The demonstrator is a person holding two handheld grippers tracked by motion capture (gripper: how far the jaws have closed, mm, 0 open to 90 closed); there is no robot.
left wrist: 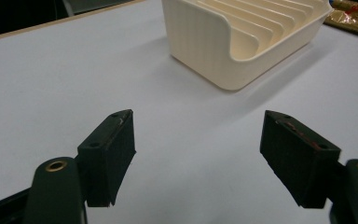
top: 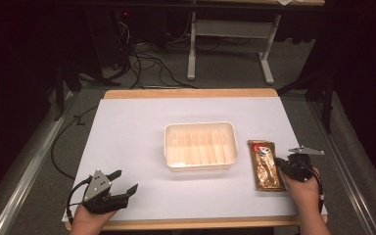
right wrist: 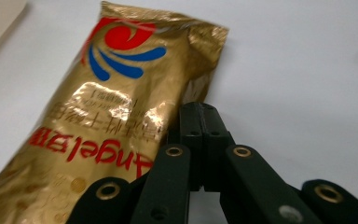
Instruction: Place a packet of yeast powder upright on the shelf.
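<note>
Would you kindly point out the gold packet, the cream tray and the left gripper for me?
gold packet (right wrist: 121, 79), right gripper view, on its printed front.
cream tray (top: 200, 125), high view, on its far rim.
left gripper (top: 125, 180), high view, midway between its fingertips.

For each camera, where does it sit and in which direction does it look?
High view: above the person's side, looking forward and down on the white table; both hands show.
Left gripper view: rides the left gripper, open jaws, facing the cream tray.
Right gripper view: rides the right gripper, jaws closed beside the gold packet.
All views share that packet.
</note>
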